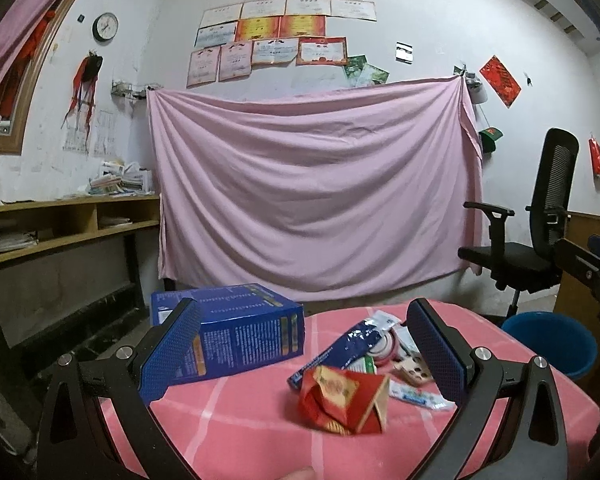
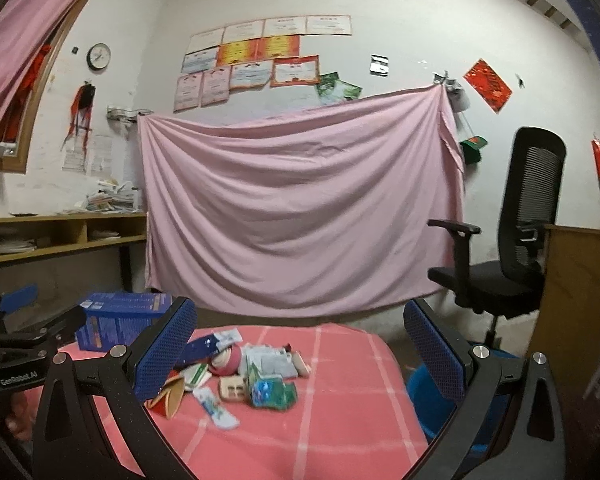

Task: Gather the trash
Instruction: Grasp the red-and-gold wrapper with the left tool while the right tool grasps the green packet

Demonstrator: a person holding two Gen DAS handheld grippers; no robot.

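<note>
Wrapper litter heap (image 2: 240,372) on pink cloth, blue bin (image 1: 550,342) seemingly beside

A lived-in room in a modest home, used partly as a study: award certificates (image 1: 268,36) and a wall clock (image 1: 105,27) at 12 o'clock on a scuffed white wall, a pink sheet (image 1: 312,184) pinned below, a wooden desk (image 1: 68,220) stacked with papers at 9 o'clock, a black office chair (image 1: 532,216) at 3 o'clock.

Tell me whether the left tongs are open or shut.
Open: the left tongs show blue pads spread wide, gripping nothing, above the crumpled red paper carton.
</note>
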